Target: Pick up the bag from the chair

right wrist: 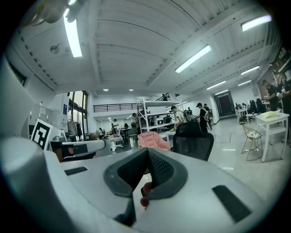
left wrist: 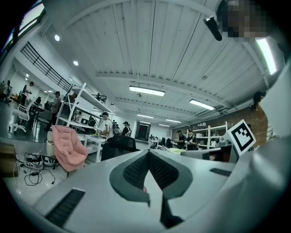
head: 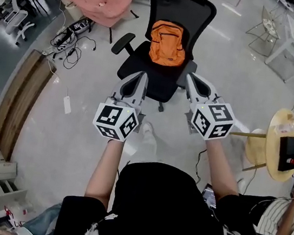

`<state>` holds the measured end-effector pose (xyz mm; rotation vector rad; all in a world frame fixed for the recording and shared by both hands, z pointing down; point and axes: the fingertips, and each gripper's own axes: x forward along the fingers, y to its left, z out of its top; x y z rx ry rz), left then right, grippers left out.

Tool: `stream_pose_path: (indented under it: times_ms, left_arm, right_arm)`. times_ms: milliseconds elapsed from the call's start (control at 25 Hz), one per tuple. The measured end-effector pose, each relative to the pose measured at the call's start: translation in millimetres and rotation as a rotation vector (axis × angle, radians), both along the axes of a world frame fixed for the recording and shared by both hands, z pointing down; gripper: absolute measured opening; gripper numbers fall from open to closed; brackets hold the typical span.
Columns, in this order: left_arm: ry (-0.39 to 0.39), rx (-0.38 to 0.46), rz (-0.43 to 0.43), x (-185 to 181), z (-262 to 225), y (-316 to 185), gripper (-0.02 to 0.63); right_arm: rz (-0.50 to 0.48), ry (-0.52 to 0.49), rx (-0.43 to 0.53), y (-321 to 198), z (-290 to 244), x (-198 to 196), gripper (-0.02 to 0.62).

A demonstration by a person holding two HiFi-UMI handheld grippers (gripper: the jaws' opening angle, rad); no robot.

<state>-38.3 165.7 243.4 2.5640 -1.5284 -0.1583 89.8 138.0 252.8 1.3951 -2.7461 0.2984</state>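
Bag [head: 168, 43] of orange fabric sits on the seat of the black chair [head: 153, 82], propped against the mesh backrest; it lies ahead of both claws and a little apart from their tips, roughly midway between the two; the left claw [head: 140, 77] is held out over the seat's near left edge with its jaws pressed together and nothing between them, as its own view shows; the right claw [head: 192, 78] hovers just beside the right armrest, jaws likewise closed and empty; neither touches the bag yet, so the pick-up looks not yet begun. Judging by its slumped shape, the bag is a soft, light backpack, likely near empty; it should crumple and not resist, and smooth cloth may slide out of a shallow pinch. The best hold seems to be at the top edge farthest from the claws, where a carry loop or a bunched fold of fabric would give the jaws something thick to bite; a shoulder strap would serve as well, though none can be made out. Both claws must open before closing in; the chair looks like a swivel office type, so a push forward could turn it away.
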Motion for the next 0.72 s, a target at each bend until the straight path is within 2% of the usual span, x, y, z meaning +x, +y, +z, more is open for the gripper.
stream_pose_path:
  times_ms: [720]
  left_arm:
    - [0.031, -0.087, 0.058, -46, 15, -168, 0.005]
  right_arm:
    - [0.03, 0.041, -0.062, -158, 7, -49, 0.0]
